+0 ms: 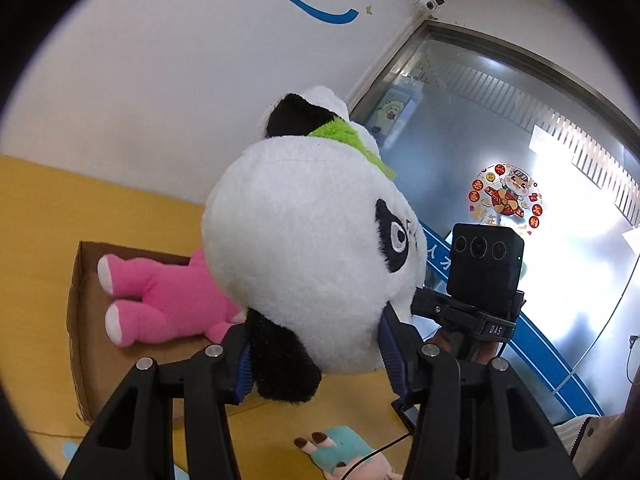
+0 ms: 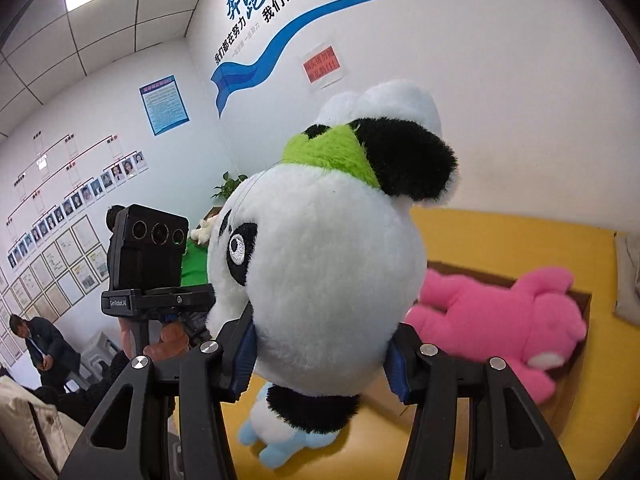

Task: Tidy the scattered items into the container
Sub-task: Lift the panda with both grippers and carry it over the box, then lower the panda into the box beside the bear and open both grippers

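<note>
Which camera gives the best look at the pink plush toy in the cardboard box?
The right wrist view: the pink plush toy shows head, arms and body lying in the cardboard box. The left wrist view shows only its legs and lower body; the panda plush hides the rest.

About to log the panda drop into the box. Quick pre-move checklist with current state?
1. Left gripper grip on the panda plush: ok, jaws pressed into both sides of its head.
2. Right gripper grip on the panda: ok, jaws pinch the head from the opposite side.
3. Panda lifted off the yellow surface: ok, hanging above it.
4. Cardboard box open and reachable: ok, open top, just past the panda.
5. Room in the box: cannot tell, the pink plush already lies across it and the panda hides the rest.
6. Other strays left: not ok, a teal and pink doll and a blue and white plush lie outside.
</note>
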The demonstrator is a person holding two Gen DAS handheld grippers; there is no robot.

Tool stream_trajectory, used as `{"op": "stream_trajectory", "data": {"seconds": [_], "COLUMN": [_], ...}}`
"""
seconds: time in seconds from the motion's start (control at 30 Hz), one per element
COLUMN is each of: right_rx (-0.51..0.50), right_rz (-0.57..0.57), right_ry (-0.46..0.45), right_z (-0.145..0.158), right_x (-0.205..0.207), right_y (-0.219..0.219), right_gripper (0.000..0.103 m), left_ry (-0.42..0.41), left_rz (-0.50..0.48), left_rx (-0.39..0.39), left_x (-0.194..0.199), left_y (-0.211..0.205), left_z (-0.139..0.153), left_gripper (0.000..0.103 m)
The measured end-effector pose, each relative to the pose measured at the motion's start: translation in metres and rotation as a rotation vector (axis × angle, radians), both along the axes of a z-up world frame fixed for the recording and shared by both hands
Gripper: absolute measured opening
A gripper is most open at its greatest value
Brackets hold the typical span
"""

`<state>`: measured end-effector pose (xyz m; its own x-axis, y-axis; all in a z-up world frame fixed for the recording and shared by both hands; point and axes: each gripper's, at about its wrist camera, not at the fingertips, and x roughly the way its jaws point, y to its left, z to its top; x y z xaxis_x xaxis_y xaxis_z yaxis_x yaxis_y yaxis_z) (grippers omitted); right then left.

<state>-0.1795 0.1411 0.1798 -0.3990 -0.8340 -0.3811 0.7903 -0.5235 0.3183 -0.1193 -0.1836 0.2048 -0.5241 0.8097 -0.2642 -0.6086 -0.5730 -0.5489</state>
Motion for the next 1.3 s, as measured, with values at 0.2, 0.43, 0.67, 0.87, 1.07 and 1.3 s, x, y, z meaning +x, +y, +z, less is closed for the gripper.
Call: {"op": "stream_trajectory", "data": {"seconds": [0.2,0.43,0.67,0.87,1.07,1.3], "right_rx": [0.007,-0.029,-0.014,0.069,0.179,0.161], "right_rz": [-0.014,-0.009,-0.012,0.007,0.029,-0.03], "right_ry": [-0.004,-0.19,-0.387,-0.478,-0.549,-0.537], "right_z": [0.006,-0.086,-0.199,-0.245,-0.275,-0.249], "right_x": [-0.052,-0.127,-0.164,-0.155,-0.15,-0.152], "right_y": [-0.026,-0.044,-0.064,-0.079,-0.097,-0.069], "right_gripper": [0.058,0.058,0.058,0.058,0.063,0.083], "left_ry": [-0.038,-0.24,-0.444,-0.578,-0.562,-0.494], "left_rz": [0.012,0.054,0.091,0.101,0.146,0.225], "left_rx": [-0.027,-0.05,-0.077,-0.132,-0.279,-0.322], "left_x": [-0.06,-0.114,-0.121,-0.098,-0.087,-0.061], "left_y": [-0.015,-0.033,-0.051,-0.055,-0.05,-0.057], "left_z": [-0.015,-0.11,-0.2,-0.242,-0.241,-0.212], "left_gripper": [0.051,0.051,0.051,0.051,0.049,0.056]}}
